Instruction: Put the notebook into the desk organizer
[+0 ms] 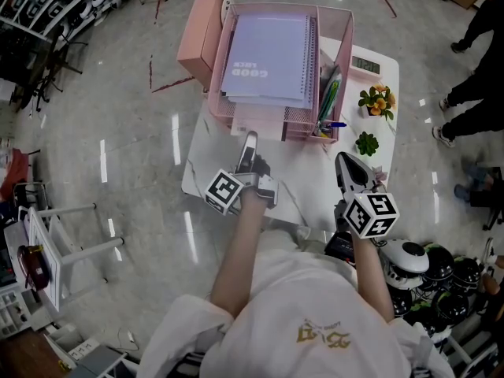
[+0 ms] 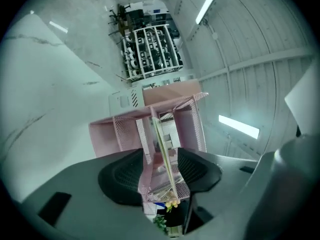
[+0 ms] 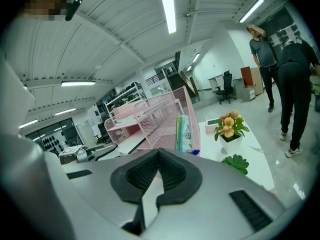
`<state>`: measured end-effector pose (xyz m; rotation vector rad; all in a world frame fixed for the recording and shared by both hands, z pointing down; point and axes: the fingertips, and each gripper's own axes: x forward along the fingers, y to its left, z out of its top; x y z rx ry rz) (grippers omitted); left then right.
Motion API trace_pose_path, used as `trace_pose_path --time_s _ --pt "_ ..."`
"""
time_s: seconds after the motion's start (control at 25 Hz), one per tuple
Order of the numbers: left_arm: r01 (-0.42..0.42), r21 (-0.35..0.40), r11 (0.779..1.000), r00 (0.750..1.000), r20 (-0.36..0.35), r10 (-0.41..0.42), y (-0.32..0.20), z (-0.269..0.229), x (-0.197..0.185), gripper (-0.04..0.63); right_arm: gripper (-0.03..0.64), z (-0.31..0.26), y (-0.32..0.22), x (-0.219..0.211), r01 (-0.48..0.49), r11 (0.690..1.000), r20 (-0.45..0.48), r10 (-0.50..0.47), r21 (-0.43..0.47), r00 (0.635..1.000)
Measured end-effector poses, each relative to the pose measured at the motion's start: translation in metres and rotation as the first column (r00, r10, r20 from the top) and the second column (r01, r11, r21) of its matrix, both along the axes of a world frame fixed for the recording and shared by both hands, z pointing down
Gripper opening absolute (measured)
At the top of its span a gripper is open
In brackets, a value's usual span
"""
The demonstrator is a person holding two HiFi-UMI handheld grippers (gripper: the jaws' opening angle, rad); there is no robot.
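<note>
The notebook (image 1: 266, 57) lies in the pink organizer (image 1: 344, 24) at the table's (image 1: 311, 199) far side. Just near it the left gripper (image 1: 249, 150) is released and empty. The right gripper (image 1: 346, 168) is clenched on nothing.

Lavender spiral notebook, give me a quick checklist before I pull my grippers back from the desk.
1. Lavender spiral notebook flat in pink mesh desk organizer's top tray: ok.
2. Left gripper jaws apart, gripping nothing: ok.
3. Left gripper tips clear of organizer's front: cannot tell.
4. Right gripper shut, empty: ok.
5. Orange potted flowers apart from right gripper: ok.
</note>
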<state>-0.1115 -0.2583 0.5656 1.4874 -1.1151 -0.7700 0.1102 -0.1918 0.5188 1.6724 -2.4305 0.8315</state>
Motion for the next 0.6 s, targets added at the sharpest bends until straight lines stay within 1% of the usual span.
trace_pose_path --time_s 0.08,0.16,0.24,0.4,0.44,0.48,0.52,0.6 --pt "-0.022 0.015 1.0 0.995 0.102 0.021 0.007 -0.001 -0.001 0.23 0.008 -0.003 0.003 -0.001 0.003 1.0 0.0 -0.003 0.007 1.0" --pt "-0.047 0.021 0.999 0.981 0.187 0.042 0.014 0.0 -0.001 0.225 0.008 -0.006 0.006 -0.002 0.008 1.0 0.001 -0.008 0.016 1.0" --pt "-0.069 0.036 0.997 0.965 0.255 0.058 0.022 -0.003 -0.002 0.203 0.008 -0.01 0.009 -0.004 0.015 0.999 0.002 -0.015 0.028 1.0" --pt "-0.123 0.082 0.989 0.929 0.36 0.086 0.036 -0.017 -0.002 0.132 0.008 -0.02 0.013 -0.01 0.024 0.998 0.005 -0.024 0.052 1.0" --pt "-0.149 0.093 0.984 0.912 0.397 0.101 0.04 -0.022 0.001 0.126 0.008 -0.022 0.015 -0.011 0.026 0.998 0.006 -0.027 0.058 1.0" --pt "-0.179 0.104 0.978 0.888 0.446 0.115 0.043 -0.028 0.005 0.115 0.008 -0.025 0.017 -0.013 0.029 0.998 0.008 -0.03 0.064 1.0" --pt "-0.209 0.116 0.971 0.856 0.503 0.125 0.046 -0.034 0.009 0.109 0.008 -0.028 0.018 -0.015 0.032 0.997 0.01 -0.033 0.071 0.999" --pt "-0.265 0.137 0.955 0.78 0.613 0.129 0.051 -0.046 0.016 0.092 0.008 -0.032 0.02 -0.018 0.036 0.996 0.012 -0.037 0.086 0.999"
